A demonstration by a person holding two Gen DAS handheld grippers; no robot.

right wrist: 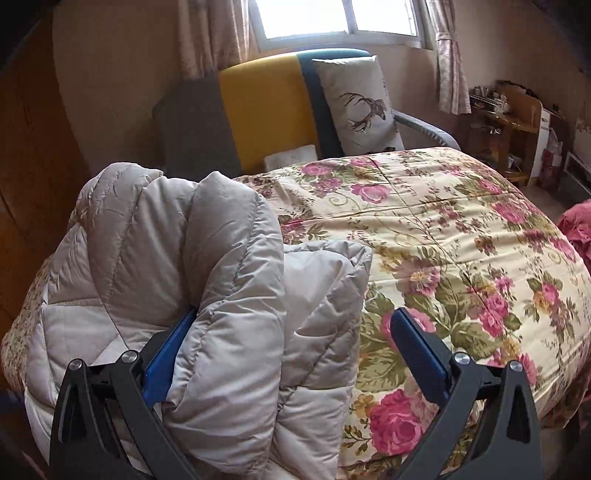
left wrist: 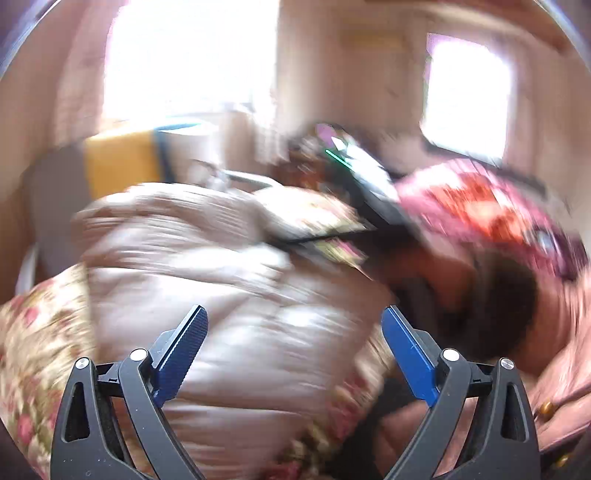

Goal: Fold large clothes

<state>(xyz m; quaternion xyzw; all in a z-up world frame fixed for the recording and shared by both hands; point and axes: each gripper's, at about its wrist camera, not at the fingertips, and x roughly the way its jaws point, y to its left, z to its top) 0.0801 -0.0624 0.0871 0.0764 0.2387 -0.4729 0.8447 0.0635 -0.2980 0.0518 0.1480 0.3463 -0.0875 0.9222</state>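
A pale grey quilted puffer jacket (right wrist: 166, 258) lies bunched in thick folds on the left part of a floral bedspread (right wrist: 461, 240). My right gripper (right wrist: 295, 314) stands wide open. One fold of the jacket bulges over its left blue pad (right wrist: 162, 354), while the right pad (right wrist: 417, 354) is bare above the bedspread. The left wrist view is badly blurred. There the jacket (left wrist: 221, 277) spreads out ahead of my left gripper (left wrist: 295, 317), which is open wide with nothing between its pads. A person in red patterned clothing (left wrist: 480, 206) leans in at the right.
At the bed's head are a grey, yellow and blue headboard (right wrist: 258, 110) and a cushion with an antler print (right wrist: 358, 103). A wooden shelf unit (right wrist: 509, 122) stands at the far right. Wooden cupboard doors (right wrist: 29, 155) are at the left, and a curtained window (right wrist: 332, 18) is behind.
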